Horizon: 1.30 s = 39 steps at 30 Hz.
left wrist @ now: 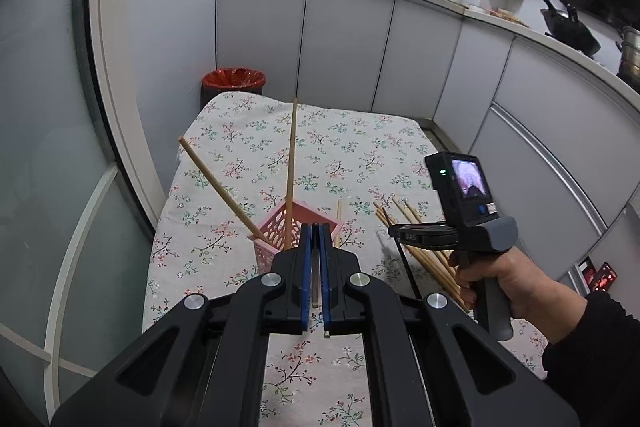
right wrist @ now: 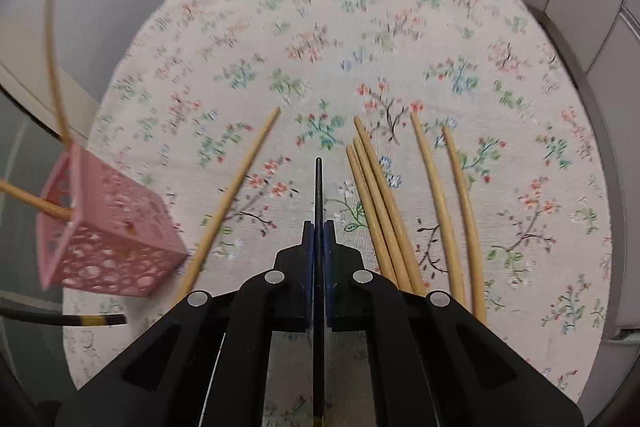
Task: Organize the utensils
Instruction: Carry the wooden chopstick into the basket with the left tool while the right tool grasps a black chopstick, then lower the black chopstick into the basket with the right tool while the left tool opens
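Right gripper (right wrist: 318, 227): fingers pinch a black chopstick (right wrist: 318, 187) whose tip projects forward above the floral tabletop (right wrist: 360, 27).

Left gripper (left wrist: 316, 231): fingers pressed almost together on a thin stick, apparently another chopstick, identity uncertain, just above the pink basket (left wrist: 298, 223).

The basket, at the near left, already carries two bamboo chopsticks (left wrist: 216, 187) leaning outward.

Risks: the thin black chopstick may pivot or slip in the grip; inserting it may strike the leaning sticks or tip the light basket. Loose bamboo chopsticks (right wrist: 380, 203) lie to the right.
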Each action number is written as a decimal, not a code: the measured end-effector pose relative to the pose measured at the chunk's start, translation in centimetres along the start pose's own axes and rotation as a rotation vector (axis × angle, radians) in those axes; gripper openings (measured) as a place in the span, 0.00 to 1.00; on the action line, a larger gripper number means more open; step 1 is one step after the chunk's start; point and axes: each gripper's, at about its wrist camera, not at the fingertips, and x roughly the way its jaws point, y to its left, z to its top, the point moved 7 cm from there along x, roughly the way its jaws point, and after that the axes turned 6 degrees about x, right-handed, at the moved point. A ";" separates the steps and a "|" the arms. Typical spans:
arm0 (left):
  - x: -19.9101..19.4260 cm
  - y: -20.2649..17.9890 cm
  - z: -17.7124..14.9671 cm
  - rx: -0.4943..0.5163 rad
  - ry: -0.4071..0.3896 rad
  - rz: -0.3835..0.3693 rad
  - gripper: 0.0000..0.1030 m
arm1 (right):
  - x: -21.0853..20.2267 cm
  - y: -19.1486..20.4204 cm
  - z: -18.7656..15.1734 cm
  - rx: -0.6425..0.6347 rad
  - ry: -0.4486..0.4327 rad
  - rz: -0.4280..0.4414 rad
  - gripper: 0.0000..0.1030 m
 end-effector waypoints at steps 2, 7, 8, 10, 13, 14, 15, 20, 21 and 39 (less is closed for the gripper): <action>-0.6 -0.2 0.4 0.000 -0.021 0.000 0.04 | -2.5 0.2 0.1 -0.016 -0.054 0.014 0.03; -2.3 -0.3 1.5 -0.017 -0.081 -0.004 0.04 | -8.6 0.4 -0.2 -0.022 -0.180 0.065 0.03; -2.9 -0.4 1.8 -0.022 -0.100 -0.006 0.04 | -9.7 0.5 -0.1 -0.024 -0.205 0.076 0.03; -3.7 -0.3 2.4 -0.028 -0.136 -0.003 0.04 | -12.0 0.9 -0.1 -0.030 -0.261 0.094 0.03; -5.0 -0.1 3.4 -0.040 -0.201 0.018 0.04 | -15.1 1.3 0.0 -0.035 -0.332 0.121 0.03; -5.4 -0.1 3.7 -0.043 -0.226 0.030 0.04 | -16.0 1.5 0.1 -0.038 -0.355 0.129 0.03; -5.6 0.0 4.0 -0.043 -0.244 0.041 0.04 | -16.8 1.8 0.2 -0.044 -0.379 0.136 0.03; -4.9 0.4 4.8 -0.043 -0.271 0.092 0.04 | -19.1 3.5 0.6 -0.079 -0.433 0.163 0.03; -4.4 0.5 4.9 -0.038 -0.263 0.101 0.04 | -19.4 3.8 0.9 -0.084 -0.440 0.170 0.03; 0.8 2.6 6.3 -0.108 -0.214 0.133 0.04 | -18.8 9.3 3.6 -0.018 -0.473 0.339 0.03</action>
